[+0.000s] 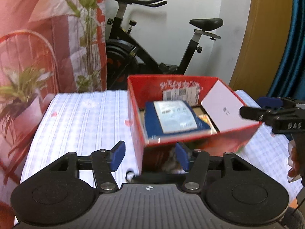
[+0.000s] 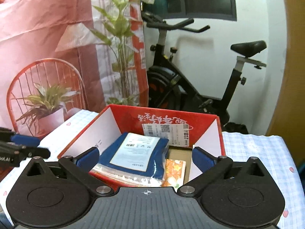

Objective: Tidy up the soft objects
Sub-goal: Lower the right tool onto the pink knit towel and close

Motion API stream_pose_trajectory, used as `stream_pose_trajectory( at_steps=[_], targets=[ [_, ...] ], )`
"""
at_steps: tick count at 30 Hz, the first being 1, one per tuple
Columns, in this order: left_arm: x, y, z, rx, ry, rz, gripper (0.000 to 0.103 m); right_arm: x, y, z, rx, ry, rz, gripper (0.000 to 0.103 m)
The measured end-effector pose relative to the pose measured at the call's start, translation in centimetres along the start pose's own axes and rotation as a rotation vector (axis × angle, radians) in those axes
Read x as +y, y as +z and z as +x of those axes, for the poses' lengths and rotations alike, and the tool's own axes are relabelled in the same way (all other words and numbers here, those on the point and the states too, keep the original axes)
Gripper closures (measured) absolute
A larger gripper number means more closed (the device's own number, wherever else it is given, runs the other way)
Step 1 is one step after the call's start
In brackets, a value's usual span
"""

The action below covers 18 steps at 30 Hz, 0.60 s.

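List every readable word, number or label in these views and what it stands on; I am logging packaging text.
"DAS": on the right gripper body, left wrist view.
"8": large digit on the shipping label inside the red box.
White brush script on the box's back wall: cannot be read.
Label on the blue packet: barcode and print too small.

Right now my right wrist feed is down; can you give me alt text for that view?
An open red box on a checked tablecloth holds a bagged blue fabric pack beside an orange patterned packet. The right gripper hangs open above the box's near edge, empty. The left gripper pokes in at left; an exercise bike stands behind.
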State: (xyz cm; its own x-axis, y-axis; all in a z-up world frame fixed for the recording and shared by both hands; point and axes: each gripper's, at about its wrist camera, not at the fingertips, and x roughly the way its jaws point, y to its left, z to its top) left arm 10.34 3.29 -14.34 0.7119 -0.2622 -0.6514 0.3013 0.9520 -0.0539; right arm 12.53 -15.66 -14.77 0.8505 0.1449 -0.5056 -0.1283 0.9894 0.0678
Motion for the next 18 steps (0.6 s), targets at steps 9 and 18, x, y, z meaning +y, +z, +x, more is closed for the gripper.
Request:
stream_pose_trajectory(
  at_steps=[9,18],
  targets=[
    [1.0,-6.3,-0.4,0.055,-0.055,-0.076,0.039,1.4,-6.1,-3.9,0.037,0.007,0.043,0.0],
    [0.6,-10.6,1.3,0.111,-0.085,-0.129,0.039,2.9,-13.7,-4.8,0.185,-0.028,0.051,0.0]
  ],
)
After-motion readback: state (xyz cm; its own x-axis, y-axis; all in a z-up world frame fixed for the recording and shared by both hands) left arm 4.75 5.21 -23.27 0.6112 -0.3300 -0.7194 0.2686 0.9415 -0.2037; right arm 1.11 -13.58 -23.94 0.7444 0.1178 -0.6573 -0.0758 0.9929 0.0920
